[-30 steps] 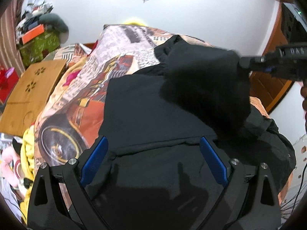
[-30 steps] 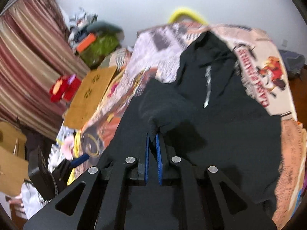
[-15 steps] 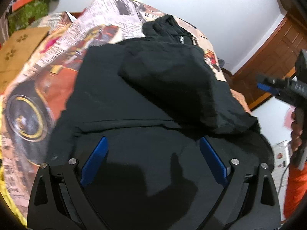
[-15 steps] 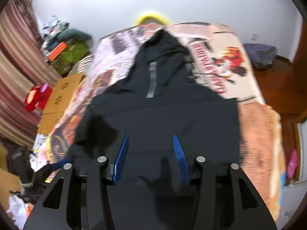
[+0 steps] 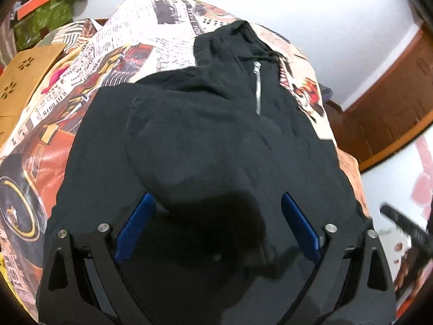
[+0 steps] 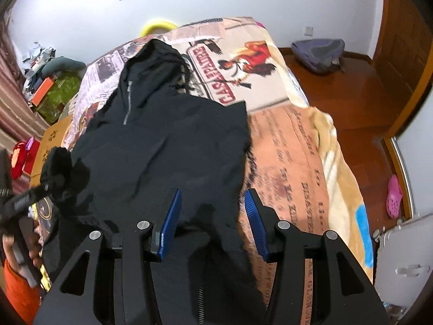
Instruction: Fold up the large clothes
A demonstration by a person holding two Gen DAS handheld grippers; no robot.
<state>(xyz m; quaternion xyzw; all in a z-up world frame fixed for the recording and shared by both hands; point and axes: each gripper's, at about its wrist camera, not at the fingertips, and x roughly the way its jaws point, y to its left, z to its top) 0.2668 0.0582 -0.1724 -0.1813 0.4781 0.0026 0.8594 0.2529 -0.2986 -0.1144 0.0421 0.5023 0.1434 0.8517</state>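
Observation:
A black hooded zip jacket [image 5: 211, 140] lies on the bed, hood toward the far wall, with a sleeve folded across its chest. It also shows in the right wrist view [image 6: 167, 146]. My left gripper [image 5: 216, 227] is open and empty, low over the jacket's lower part. My right gripper [image 6: 212, 216] is open and empty above the jacket's right hem edge. In the right wrist view the left gripper [image 6: 29, 197] appears at the far left beside a bunched sleeve end [image 6: 58, 168]. The silver zipper [image 5: 257, 92] runs down from the collar.
The bed carries a printed blanket [image 6: 286, 146] with newspaper and rooster patterns. A wooden board [image 5: 24, 78] and cluttered boxes [image 6: 51, 94] lie left of the bed. A grey backpack [image 6: 319, 54] sits on the wooden floor, with a pink shoe [image 6: 393, 195] to the right.
My right gripper let go of the sleeve, opened and drew back to the jacket's right edge. The sleeve now lies folded across the chest. My left gripper moved lower over the jacket.

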